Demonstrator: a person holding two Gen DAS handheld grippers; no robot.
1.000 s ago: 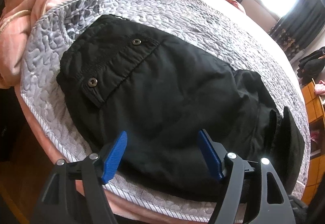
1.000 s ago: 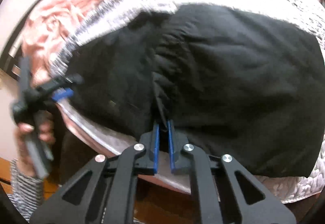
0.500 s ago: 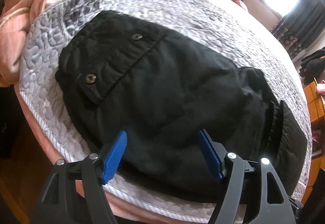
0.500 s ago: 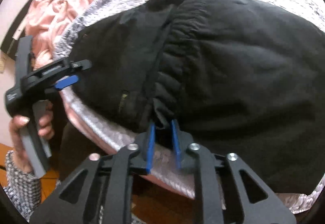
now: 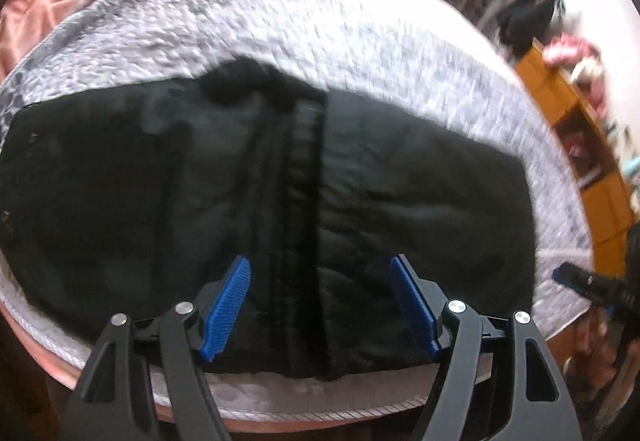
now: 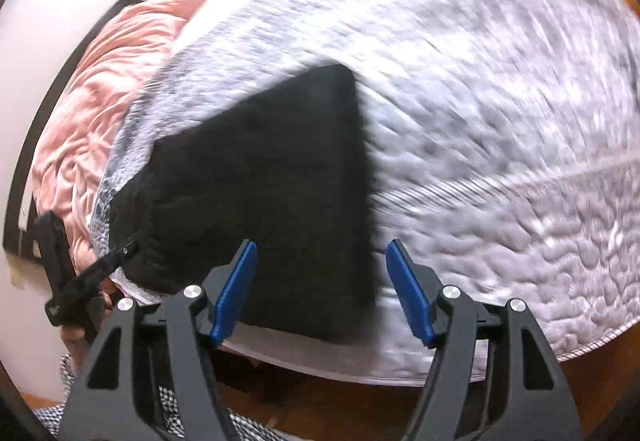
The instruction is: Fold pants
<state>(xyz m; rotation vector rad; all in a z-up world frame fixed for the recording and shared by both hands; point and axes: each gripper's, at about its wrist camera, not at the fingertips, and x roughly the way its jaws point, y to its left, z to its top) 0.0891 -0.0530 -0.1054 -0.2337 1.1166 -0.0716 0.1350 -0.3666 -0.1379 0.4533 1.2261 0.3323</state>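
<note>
Black pants (image 5: pixel 248 201) lay folded on the grey quilt (image 5: pixel 360 41) at the near edge of the bed, a pink blanket (image 6: pixel 104 89) bunched beyond. Cloth looked soft and limp, of middling weight, matte and not slippery, nothing fragile; it should sag wherever unsupported. A thick ribbed band (image 5: pixel 306 161) ran up the middle, the stiffest part. Best hold, by my reckoning: pinch all layers at a corner or along the near folded edge, not a single ply. Left gripper (image 5: pixel 320 305) had its fingers apart over the pants, clamping nothing. Right gripper (image 6: pixel 320 289) was opening, fingers straddling the pants' right edge, pads clear of the cloth. No brand, label or writing readable; both views blurred.
</note>
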